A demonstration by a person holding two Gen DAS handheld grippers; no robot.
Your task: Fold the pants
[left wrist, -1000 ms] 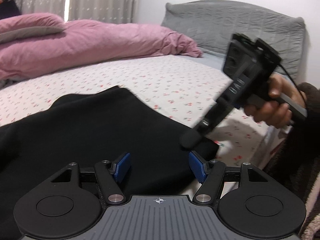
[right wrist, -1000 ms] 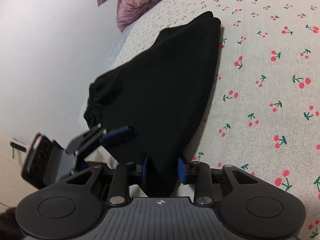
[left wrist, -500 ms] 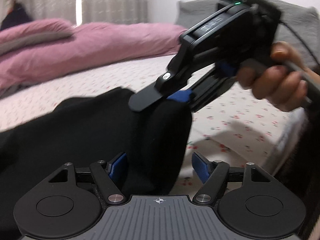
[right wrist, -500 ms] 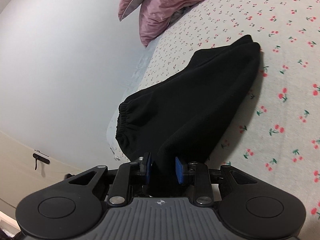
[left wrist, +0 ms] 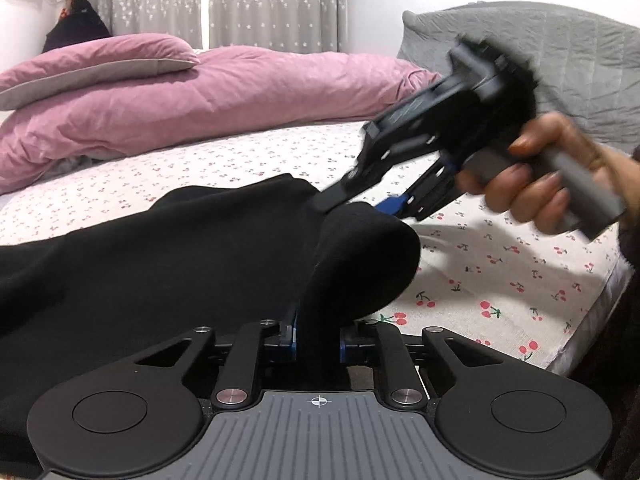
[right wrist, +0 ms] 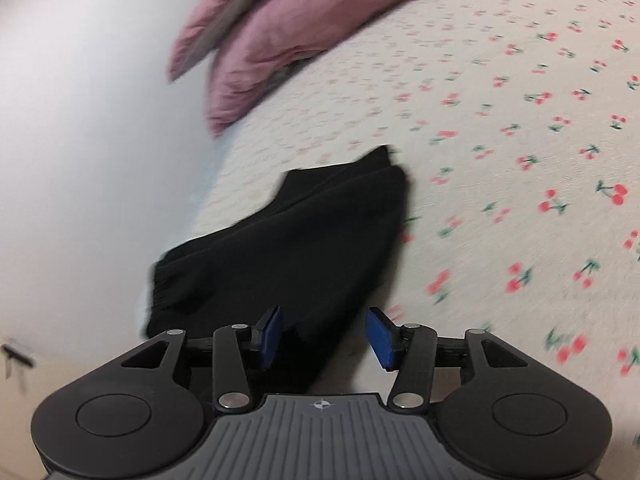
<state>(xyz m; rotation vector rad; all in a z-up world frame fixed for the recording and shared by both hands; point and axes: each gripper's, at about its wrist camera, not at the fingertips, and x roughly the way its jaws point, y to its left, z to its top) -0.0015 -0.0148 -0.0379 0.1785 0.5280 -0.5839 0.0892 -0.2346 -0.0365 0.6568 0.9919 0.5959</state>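
A: Pants [left wrist: 160,272], black, lie on the bed [left wrist: 500,272], on its cherry-print sheet near the edge. Where are the grippers?

B: The left gripper [left wrist: 318,338] has just been closing; its blue fingers [left wrist: 291,334] are now clamped on a raised fold of the pants, which humps up right in front of it.

A: And the right one?

B: The right gripper [right wrist: 324,334] has just been opening. Its fingers [right wrist: 380,338] stand apart, with black cloth lying between them but not pressed by the pads. In the left view it is blurred, above the top of the fold, held in a hand [left wrist: 540,184].

A: The rest of the pants?

B: In the right view they stretch away across the sheet, with a gathered elastic edge [right wrist: 160,292] at the left, by the bed's side. A pink duvet [left wrist: 224,92] is heaped farther back, well apart from the pants.
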